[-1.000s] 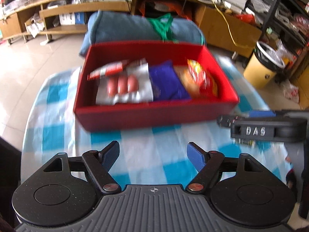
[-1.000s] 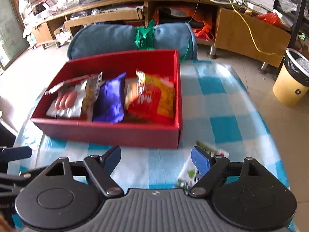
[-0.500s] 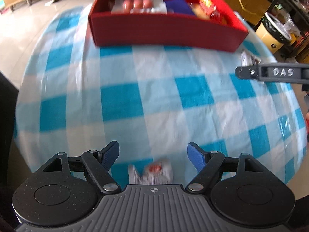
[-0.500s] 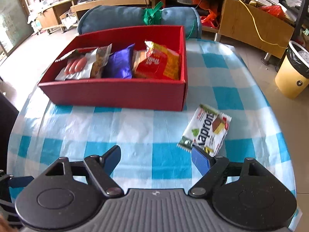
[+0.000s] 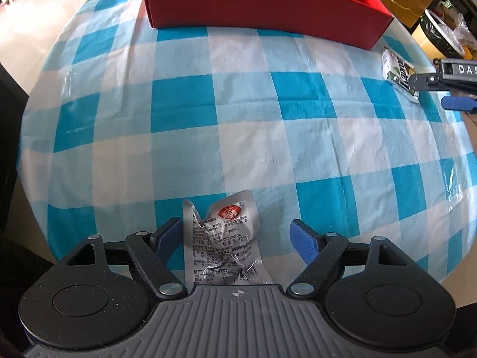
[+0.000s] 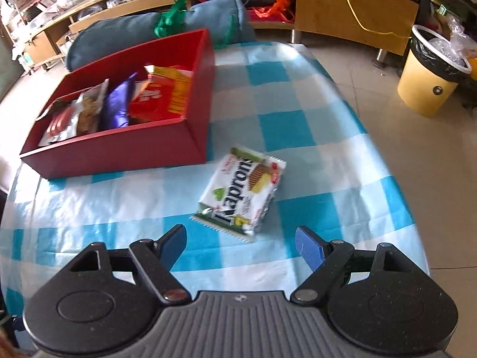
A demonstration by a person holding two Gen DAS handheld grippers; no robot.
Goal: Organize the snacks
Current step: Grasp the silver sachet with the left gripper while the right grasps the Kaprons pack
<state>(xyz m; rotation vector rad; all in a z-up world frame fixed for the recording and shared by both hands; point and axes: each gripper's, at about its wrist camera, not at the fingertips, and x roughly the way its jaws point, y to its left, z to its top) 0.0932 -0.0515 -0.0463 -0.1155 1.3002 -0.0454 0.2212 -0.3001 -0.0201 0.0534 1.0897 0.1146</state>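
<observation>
You had the left gripper (image 5: pixel 235 234) spread wide w/ nothing held, straddling the silver packet (image 5: pixel 222 238) at the worktop's near edge. Right gripper (image 6: pixel 240 243) was open too, empty, nr the wafer pack (image 6: pixel 243 192) beside the red box (image 6: pixel 119 149).

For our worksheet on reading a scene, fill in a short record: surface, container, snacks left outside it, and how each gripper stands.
surface: table under a blue checked cloth
container: red box, holding several snack packets
loose snacks: silver packet; white wafer packet
left gripper: open, silver packet between its fingers, not pressed
right gripper: open, just short of the wafer packet
</observation>
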